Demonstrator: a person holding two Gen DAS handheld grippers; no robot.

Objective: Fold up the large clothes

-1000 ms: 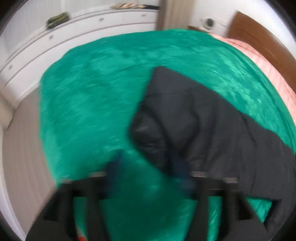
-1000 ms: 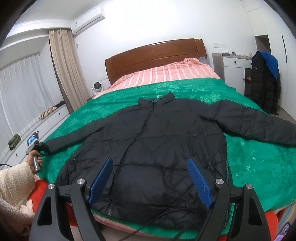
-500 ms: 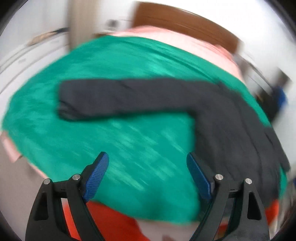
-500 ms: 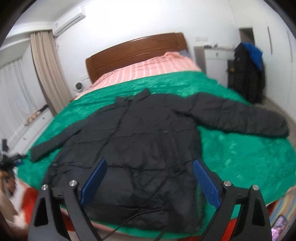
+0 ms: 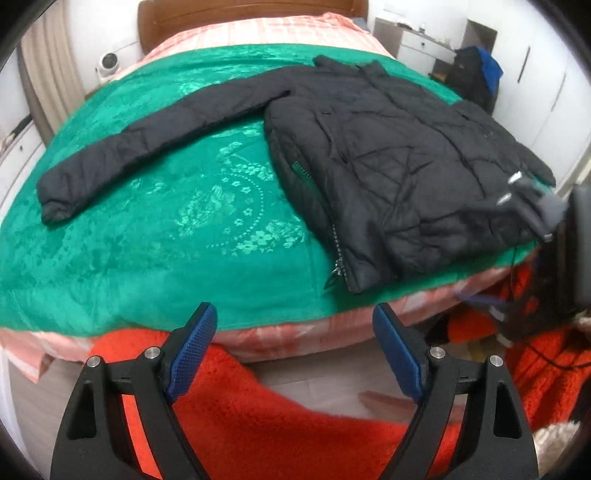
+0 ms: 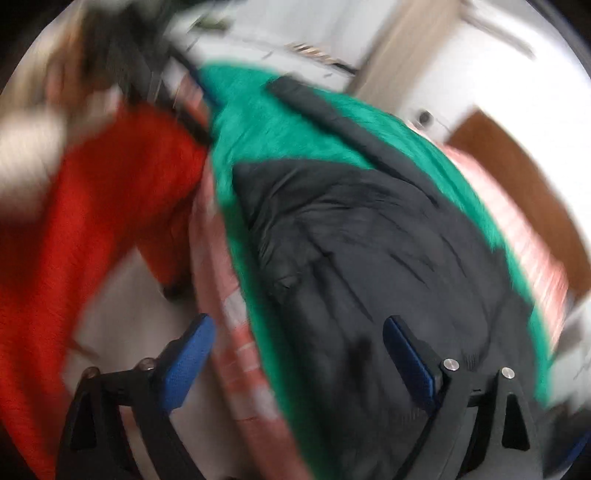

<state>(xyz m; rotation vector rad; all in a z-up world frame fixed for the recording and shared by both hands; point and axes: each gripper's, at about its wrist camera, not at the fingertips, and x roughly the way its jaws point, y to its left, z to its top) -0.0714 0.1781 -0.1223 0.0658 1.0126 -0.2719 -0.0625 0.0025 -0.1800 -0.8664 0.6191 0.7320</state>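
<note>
The right gripper [image 6: 299, 360] is closing over the black jacket [image 6: 369, 258] (nothing pinched yet); it might grab the green blanket [image 6: 280, 125] too. The left gripper [image 5: 295, 350] hangs open, low in frame.

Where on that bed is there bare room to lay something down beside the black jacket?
The widest free patch of the green blanket lies between the outstretched sleeve, the jacket's zipped edge and the bed's near edge. A narrower strip runs above the sleeve, toward the pink striped sheet. The right side is crowded: the black jacket covers it.
</note>
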